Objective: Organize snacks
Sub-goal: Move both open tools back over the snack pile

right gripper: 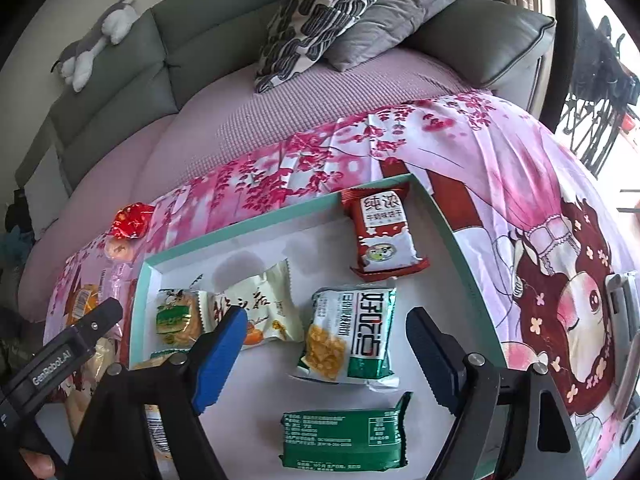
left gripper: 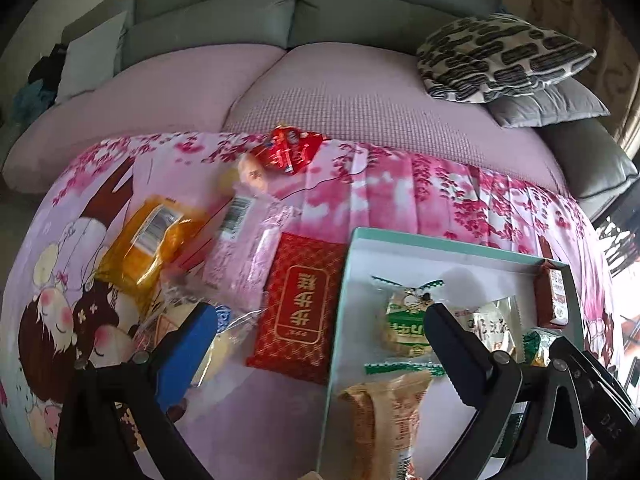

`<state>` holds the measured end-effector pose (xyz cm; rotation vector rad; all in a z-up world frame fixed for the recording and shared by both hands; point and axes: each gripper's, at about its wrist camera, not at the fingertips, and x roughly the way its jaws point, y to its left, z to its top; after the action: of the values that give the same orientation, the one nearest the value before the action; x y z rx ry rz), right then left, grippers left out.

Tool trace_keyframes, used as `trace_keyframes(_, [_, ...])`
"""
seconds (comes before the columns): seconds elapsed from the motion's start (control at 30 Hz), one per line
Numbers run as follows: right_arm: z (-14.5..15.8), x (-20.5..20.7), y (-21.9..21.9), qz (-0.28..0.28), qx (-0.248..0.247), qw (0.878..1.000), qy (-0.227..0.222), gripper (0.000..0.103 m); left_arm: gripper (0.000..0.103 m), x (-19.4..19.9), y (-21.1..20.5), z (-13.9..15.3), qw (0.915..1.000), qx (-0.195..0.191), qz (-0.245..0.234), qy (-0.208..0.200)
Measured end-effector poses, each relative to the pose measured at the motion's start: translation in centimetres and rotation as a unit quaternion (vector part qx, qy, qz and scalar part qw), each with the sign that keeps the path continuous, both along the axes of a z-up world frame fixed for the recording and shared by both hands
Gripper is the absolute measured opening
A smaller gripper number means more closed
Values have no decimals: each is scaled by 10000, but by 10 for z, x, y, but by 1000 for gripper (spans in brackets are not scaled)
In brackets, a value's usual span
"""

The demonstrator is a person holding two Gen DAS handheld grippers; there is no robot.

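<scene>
- Here, a shallow teal-rimmed tray (right gripper: 240,232) resting on a pink cherry-blossom cloth (right gripper: 500,168) spread over a low surface in front of a grey sofa (left gripper: 312,12).
- Inside the tray, seen from the right wrist camera: a red biscuit pack (right gripper: 384,232) at the far end, a green-and-white snack bag (right gripper: 352,336) in the middle, a dark green pack (right gripper: 344,436) nearest the camera, a cream wrapper (right gripper: 256,308), and a round green-labelled cake (right gripper: 176,320) at the tray's left side.
- Also lying in the tray, at its near-left corner in the left wrist view: a tan wrapped bar (left gripper: 384,424).
- Still outside, on the cloth left of the tray: a flat red packet with gold characters (left gripper: 298,304) just beside the tray rim, a pink pack (left gripper: 240,248), an orange pack (left gripper: 148,240), a clear-wrapped pastry (left gripper: 208,344), and, farther away, a crinkled red packet (left gripper: 290,150) with a pale round snack (left gripper: 252,174) touching it.
- Left hand-held gripper (left gripper: 320,344) spread wide and holding nothing, straddling the tray's left rim, blue pad over the clear-wrapped pastry.
- Right hand-held gripper (right gripper: 326,350) likewise gaping and empty, poised over the tray with the green-and-white bag between its fingers.
- Judged roughly half done: six snacks in, about six left on the cloth.
- Probably next: gathering the loose packets at left, nearest first.
</scene>
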<state>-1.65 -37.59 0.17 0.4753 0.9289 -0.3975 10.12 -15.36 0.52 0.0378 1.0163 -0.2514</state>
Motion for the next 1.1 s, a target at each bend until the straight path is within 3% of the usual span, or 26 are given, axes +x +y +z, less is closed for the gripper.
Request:
trace_keyframes(0.07, [0, 1, 1, 11, 12, 10000, -2, 103, 103, 0, 3, -1, 10000, -29, 42, 21])
trace_keyframes(0.8, [11, 7, 22, 300, 115, 9993, -195, 103, 103, -2, 43, 7, 9993, -198, 293, 73])
trace_keyframes(1.1, [29, 26, 76, 945, 35, 9944, -463, 103, 103, 5, 119, 17, 9924, -202, 1204, -180])
